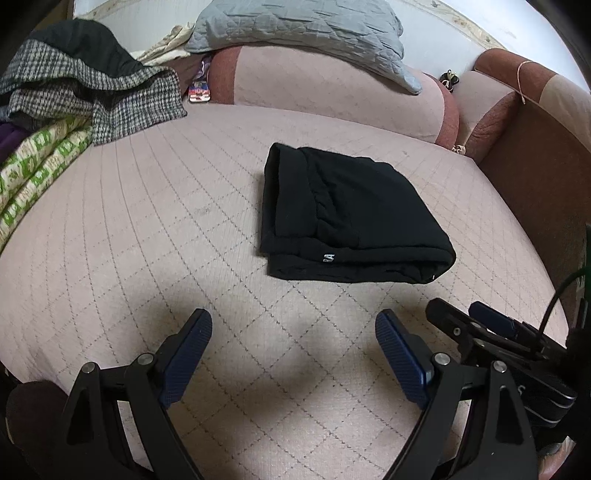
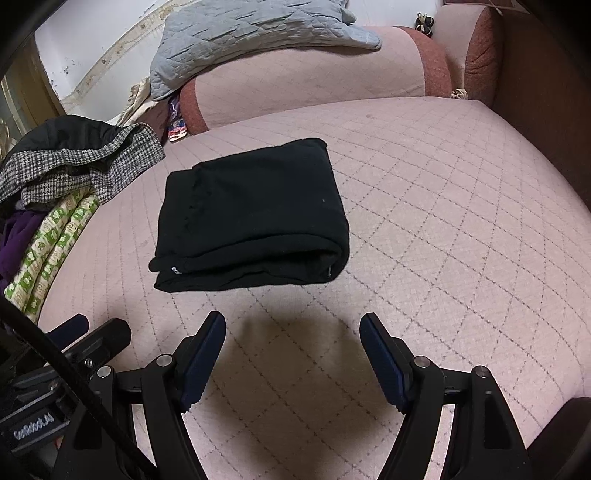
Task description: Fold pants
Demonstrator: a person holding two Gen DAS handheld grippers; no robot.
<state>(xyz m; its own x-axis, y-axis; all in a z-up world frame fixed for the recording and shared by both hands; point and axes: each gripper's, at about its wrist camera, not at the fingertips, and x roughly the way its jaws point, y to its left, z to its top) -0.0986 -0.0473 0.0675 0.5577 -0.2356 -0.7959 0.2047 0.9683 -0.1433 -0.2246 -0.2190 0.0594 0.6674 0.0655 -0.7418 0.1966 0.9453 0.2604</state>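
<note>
Pants (image 1: pixel 347 218) folded on sofa (image 1: pixel 147 221), small white tag unreadable; left claw (image 1: pixel 293 328), right claw (image 2: pixel 292 328) both spread, empty.

the pants (image 1: pixel 347 218) are matt black cloth, soft and slightly fuzzy. the sofa seat (image 1: pixel 147 221) is pale pink quilted fabric with a coarse weave. the left tool (image 1: pixel 293 336) and right tool (image 2: pixel 291 332) have matt black plastic arms, ribbed dark blue pads (image 1: pixel 188 354) and shiny metal pins. the cushion (image 1: pixel 306 33) is grey quilted cloth.
</note>
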